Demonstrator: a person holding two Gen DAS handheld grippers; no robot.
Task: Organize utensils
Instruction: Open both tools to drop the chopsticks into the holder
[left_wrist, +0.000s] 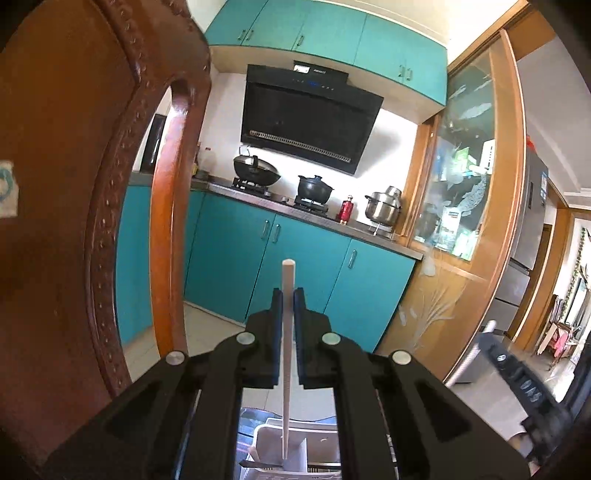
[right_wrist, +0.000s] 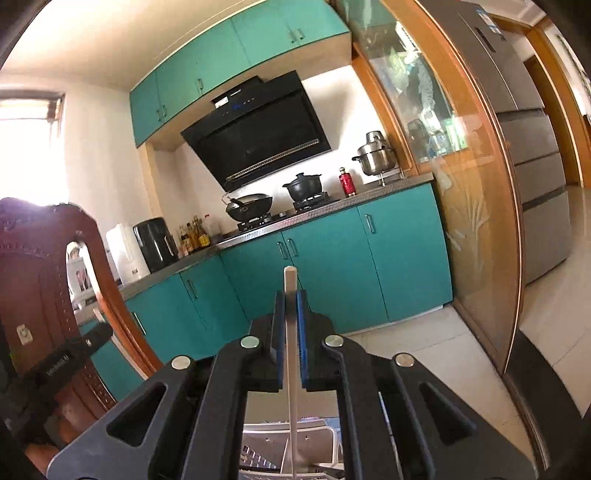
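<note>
A white chopstick (left_wrist: 287, 332) stood upright, clamped between the fingers of the left gripper (left_wrist: 288, 295), its lower tip over a white utensil holder (left_wrist: 317, 439). A second white chopstick (right_wrist: 291, 332) was clamped likewise in the right gripper (right_wrist: 291, 295), above a white rack (right_wrist: 317, 435). Teal cabinets (left_wrist: 303, 266) lay beyond.

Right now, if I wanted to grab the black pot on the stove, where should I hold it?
Probably by the knob on the lid of the black pot, coming straight down from above. It sits upright on the burner, and the knob sticks up in the middle. Small side handles offer another hold from left and right.
</note>
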